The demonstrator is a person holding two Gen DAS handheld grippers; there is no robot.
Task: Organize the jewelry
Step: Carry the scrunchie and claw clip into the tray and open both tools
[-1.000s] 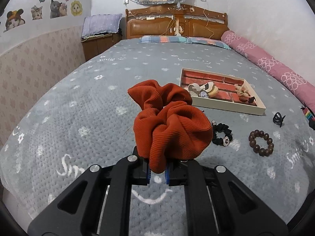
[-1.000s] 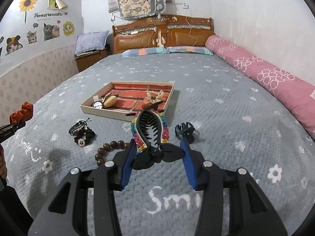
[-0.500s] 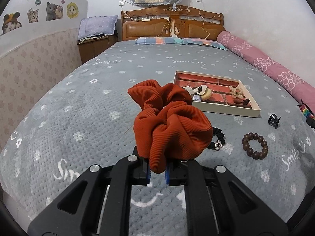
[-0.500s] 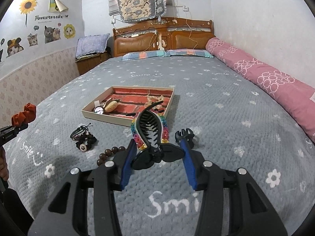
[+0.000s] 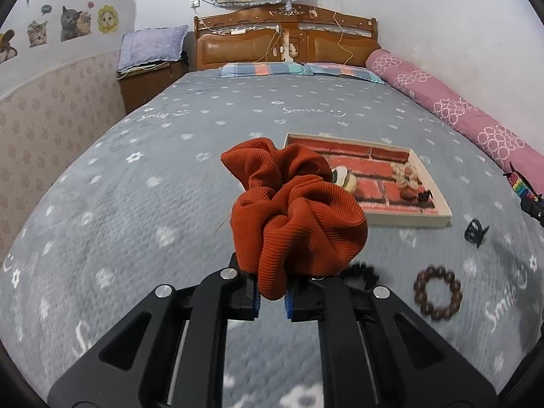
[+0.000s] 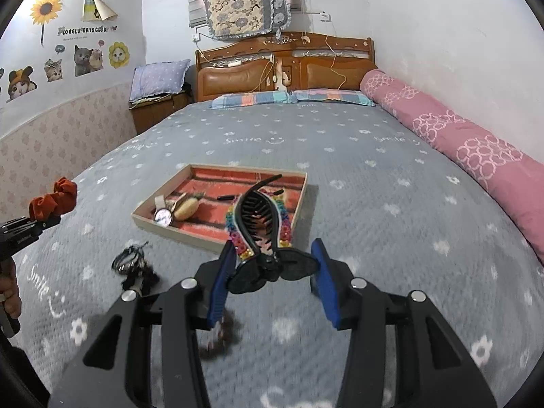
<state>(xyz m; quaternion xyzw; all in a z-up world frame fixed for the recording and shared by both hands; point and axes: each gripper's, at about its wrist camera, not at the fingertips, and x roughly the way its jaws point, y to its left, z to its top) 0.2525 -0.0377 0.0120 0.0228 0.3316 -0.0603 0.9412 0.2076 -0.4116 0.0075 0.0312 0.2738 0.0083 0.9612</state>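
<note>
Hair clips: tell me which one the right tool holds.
The large rainbow-beaded claw clip, pinched in the right tool; the small plain black clip lies loose on the bedspread.

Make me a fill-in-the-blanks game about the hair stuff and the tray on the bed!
1. The left gripper is pinching a rust-orange ____.
2. The right gripper holds a black hair claw clip trimmed with ____ beads.
3. The tray has a floor printed like red ____.
4. The wooden bead bracelet lies on the ____ bedspread.

Missing words: scrunchie; rainbow; bricks; grey
</note>
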